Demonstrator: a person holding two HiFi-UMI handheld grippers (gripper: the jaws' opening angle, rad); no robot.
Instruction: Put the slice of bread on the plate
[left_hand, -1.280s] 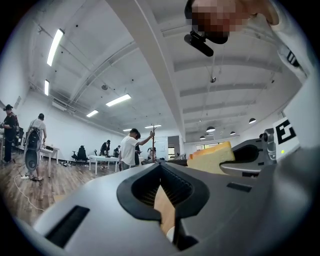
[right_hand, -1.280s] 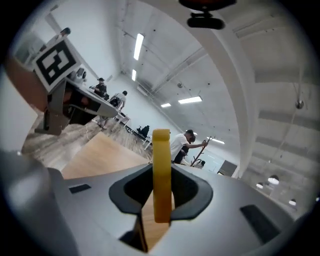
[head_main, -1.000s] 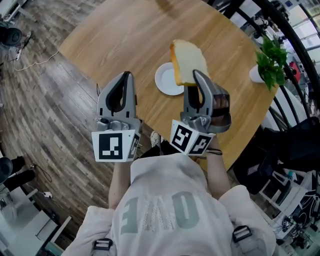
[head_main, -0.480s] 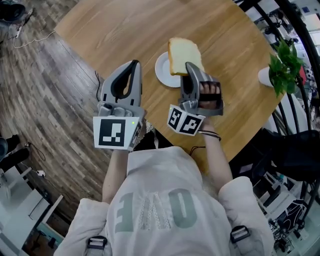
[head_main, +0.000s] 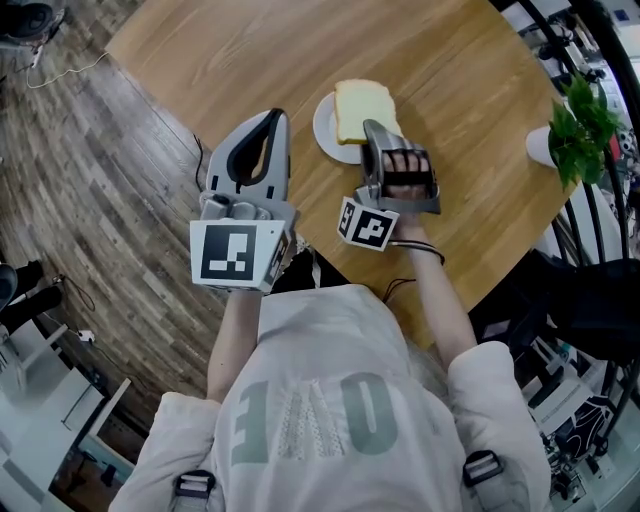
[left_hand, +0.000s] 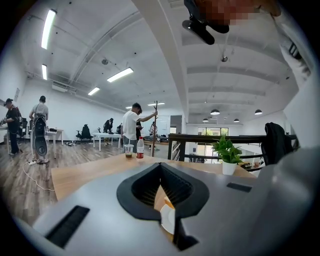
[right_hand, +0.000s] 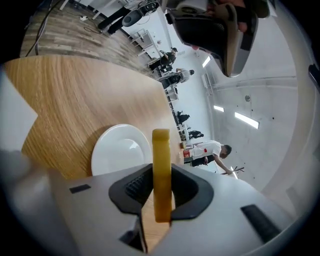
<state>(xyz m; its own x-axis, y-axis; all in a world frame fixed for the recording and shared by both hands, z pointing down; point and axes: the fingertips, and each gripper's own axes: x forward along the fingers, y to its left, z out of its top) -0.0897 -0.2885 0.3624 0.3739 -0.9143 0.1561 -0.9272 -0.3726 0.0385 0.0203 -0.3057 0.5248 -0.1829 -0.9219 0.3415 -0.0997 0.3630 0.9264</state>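
Note:
A pale slice of bread (head_main: 362, 108) with a tan crust hangs just over the small white plate (head_main: 326, 132) on the round wooden table (head_main: 250, 60). My right gripper (head_main: 371, 130) is shut on the slice's near edge. In the right gripper view the bread (right_hand: 161, 150) stands edge-on between the jaws, with the plate (right_hand: 120, 149) below and to the left. My left gripper (head_main: 272, 120) hovers left of the plate over the table's near edge, shut and holding nothing. In the left gripper view the left gripper (left_hand: 160, 165) has its tips meeting, and the plate (left_hand: 168, 219) shows through the gap.
A potted plant (head_main: 582, 118) in a white pot stands at the table's right edge, by a dark railing (head_main: 610, 40). A bottle (left_hand: 140, 148) and a cup (left_hand: 129, 150) sit at the table's far side. Wooden floor (head_main: 90, 180) lies to the left.
My right gripper has come down with the bread, which now lies lower over the plate. The left gripper has sunk a little and stays shut.

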